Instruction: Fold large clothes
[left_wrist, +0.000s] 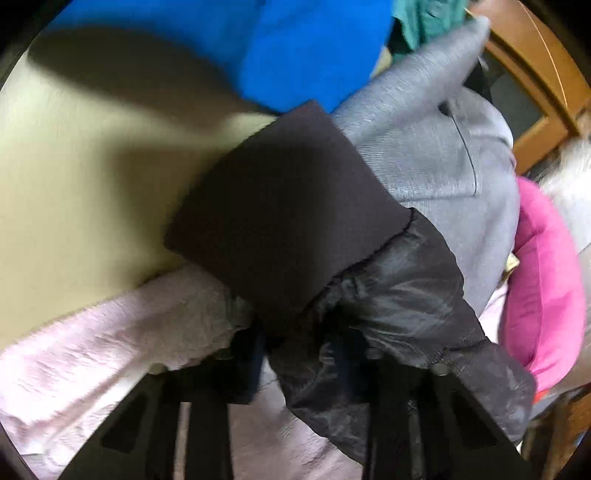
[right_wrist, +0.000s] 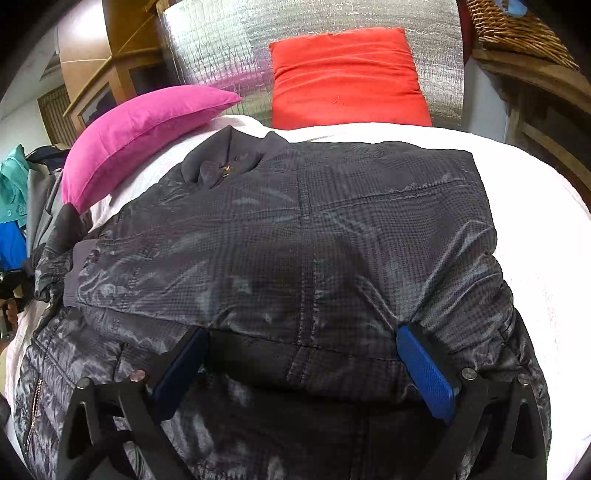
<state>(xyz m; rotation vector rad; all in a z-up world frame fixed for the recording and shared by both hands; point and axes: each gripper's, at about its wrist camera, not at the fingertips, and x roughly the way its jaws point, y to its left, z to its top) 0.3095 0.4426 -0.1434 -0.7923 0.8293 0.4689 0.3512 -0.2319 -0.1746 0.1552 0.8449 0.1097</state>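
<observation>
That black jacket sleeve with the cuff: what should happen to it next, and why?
Probably carry the sleeve, pinched in the left gripper, across onto the jacket. Its body already lies flat on the bed, while this sleeve sticks out sideways past the edge.

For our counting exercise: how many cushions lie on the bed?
2: a pink cushion at the bed's far left, a red cushion against the silver backing. Others may be hidden.

The black jacket sleeve (left_wrist: 354, 295), with its dark knit cuff (left_wrist: 280, 206), is clamped in the left hand-held gripper (left_wrist: 306, 354) above a pale pink bedcover (left_wrist: 92, 354).
</observation>
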